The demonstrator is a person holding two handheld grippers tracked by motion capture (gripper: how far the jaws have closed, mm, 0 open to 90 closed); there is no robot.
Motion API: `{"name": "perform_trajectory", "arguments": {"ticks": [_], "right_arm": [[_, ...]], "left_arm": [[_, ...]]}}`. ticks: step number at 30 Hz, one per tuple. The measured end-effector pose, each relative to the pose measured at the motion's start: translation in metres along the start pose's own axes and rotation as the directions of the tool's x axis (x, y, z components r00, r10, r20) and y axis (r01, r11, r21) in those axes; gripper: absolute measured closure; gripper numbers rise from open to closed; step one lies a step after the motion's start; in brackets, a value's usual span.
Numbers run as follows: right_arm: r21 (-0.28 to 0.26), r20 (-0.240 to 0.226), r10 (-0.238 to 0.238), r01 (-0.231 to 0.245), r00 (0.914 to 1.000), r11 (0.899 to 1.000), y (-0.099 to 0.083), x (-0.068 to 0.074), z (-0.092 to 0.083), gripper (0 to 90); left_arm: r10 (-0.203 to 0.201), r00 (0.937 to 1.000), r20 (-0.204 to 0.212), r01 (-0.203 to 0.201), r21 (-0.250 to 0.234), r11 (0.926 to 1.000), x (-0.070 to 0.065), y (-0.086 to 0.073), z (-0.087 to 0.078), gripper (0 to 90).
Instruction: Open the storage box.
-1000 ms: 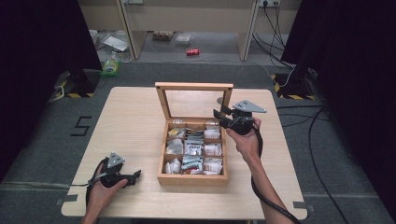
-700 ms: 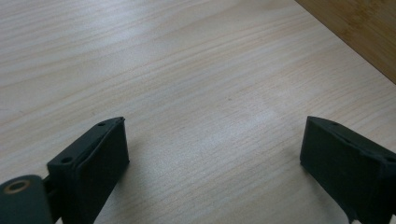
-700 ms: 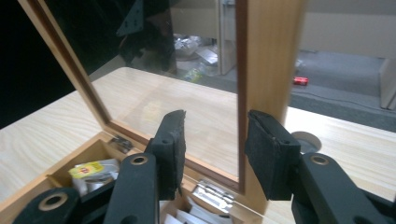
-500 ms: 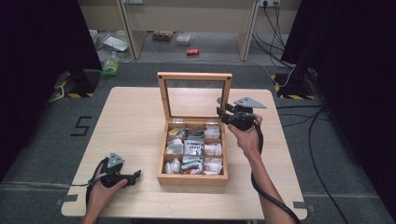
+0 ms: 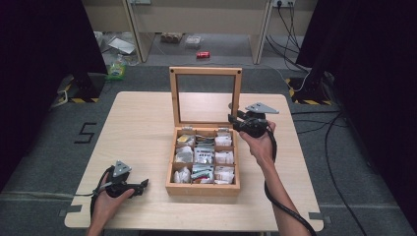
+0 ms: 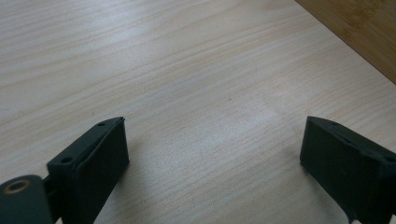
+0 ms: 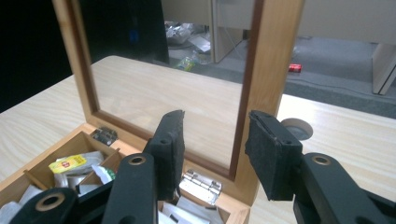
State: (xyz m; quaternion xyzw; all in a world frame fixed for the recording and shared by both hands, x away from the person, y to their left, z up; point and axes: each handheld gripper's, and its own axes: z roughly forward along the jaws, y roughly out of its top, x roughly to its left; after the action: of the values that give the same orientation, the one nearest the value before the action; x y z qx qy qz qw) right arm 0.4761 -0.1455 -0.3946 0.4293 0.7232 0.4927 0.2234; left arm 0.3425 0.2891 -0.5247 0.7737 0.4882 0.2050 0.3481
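A wooden tea box (image 5: 202,187) stands mid-table, its compartments packed with sachets (image 5: 204,155). Its glass-paned lid (image 5: 205,71) stands upright at the back. My right gripper (image 5: 232,119) is at the lid's right frame post (image 7: 261,70), low, just above the hinge (image 7: 201,184). In the right gripper view its jaws (image 7: 217,121) stand apart, with the post beyond them near the right pad and a strip of glass showing beside the left pad; neither pad presses on it. My left gripper (image 5: 144,184) lies open on the table front left; its jaws (image 6: 215,123) span bare wood.
The box's side wall (image 6: 359,28) is just beyond the left gripper. A round cable hole (image 7: 296,128) sits in the table right of the lid. On the floor behind are a red can (image 5: 202,54), a green bottle (image 5: 116,71) and cables at the right.
The lid has swung up from a forward lean to upright, and my right gripper has risen slightly with it. The left gripper has not moved.
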Motion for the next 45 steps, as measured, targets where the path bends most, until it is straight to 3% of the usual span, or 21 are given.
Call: {"name": "perform_trajectory", "arguments": {"ticks": [8,16,28,45], "right_arm": [[0.013,-0.037,0.008,-0.008,0.9993,1.0,-0.006,0.0,-0.008,55.2],[0.026,-0.093,-0.012,0.015,0.9956,1.0,-0.014,0.003,-0.022,53.6],[0.046,-0.113,-0.019,0.024,0.9934,0.999,-0.027,0.005,-0.031,52.4],[0.067,-0.154,-0.028,0.039,0.9876,0.997,-0.048,0.02,-0.045,46.4]], "left_arm": [[0.0,1.0,0.0,0.0,0.0,1.0,0.0,0.0,0.0,7.2],[0.0,1.0,0.0,0.0,0.0,1.0,0.0,0.0,0.0,7.2],[0.0,1.0,0.0,0.0,0.001,1.0,0.0,0.0,0.0,7.2],[0.0,1.0,0.001,0.0,0.001,1.0,0.0,0.0,0.0,7.1]]}}
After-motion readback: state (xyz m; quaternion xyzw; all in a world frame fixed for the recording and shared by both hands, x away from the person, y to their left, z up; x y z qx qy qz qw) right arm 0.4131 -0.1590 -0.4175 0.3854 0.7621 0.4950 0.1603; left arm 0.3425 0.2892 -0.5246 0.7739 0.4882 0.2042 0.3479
